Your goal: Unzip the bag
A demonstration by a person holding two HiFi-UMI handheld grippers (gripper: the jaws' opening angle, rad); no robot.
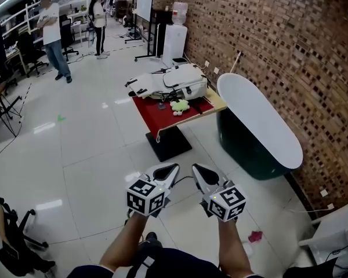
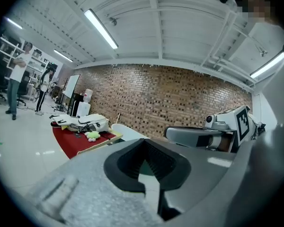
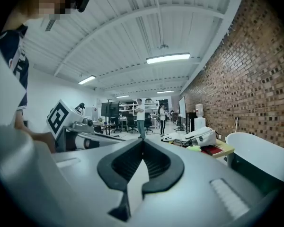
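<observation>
The left gripper [image 1: 171,169] is held low in front of the person, its jaws pressed together with nothing between them. It points roughly level across open floor at the bag [image 1: 171,81], which is well apart from it, straight ahead and a touch to its own side. The bag is a white backpack lying on its side at the far edge of a small table [image 1: 217,103] covered by a red cloth [image 1: 159,116]. Its long axis runs left to right across the table, so the zip line probably follows that length. From here I cannot tell where the slider sits or what the bag holds. A green plush toy [image 1: 180,105] lies just in front of it on the cloth. The right gripper [image 1: 198,169] sits just beside the left, jaws also together and empty. Neither is meaningfully nearer, so both must first close the gap. Further right stands a white-topped oval tub [image 1: 261,120] against the brick wall, its inside not visible.
</observation>
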